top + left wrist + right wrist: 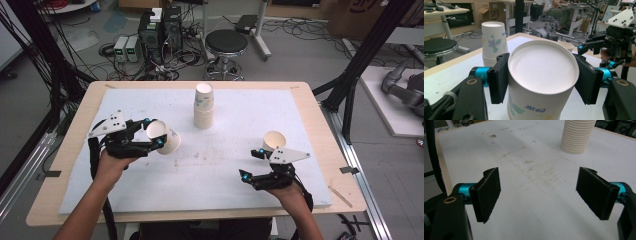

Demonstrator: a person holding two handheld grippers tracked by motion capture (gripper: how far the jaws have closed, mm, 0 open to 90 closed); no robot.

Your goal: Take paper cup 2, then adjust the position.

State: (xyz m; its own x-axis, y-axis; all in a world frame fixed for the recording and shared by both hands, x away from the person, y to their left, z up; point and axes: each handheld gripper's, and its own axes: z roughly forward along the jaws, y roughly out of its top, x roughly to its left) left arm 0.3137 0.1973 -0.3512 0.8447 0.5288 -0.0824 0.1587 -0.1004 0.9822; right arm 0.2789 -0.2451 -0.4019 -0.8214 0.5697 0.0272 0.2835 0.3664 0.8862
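- Left gripper [156,134], frame left in the high view, clamps a paper cup [165,136], its axis tipped, base toward frame right.
- Stack [204,106] stands at upper centre, nearer this hand.
- Right gripper [252,164] gapes empty at lower right, beside a lone cup [274,140].

Cup stack [204,106] behind, between two single cups [165,136].

Grey concrete floor [300,60] surrounds the light wooden table [320,130]. Round black padded stool [226,42] at 12 o'clock; tangled black cables [170,62] at 11 o'clock.
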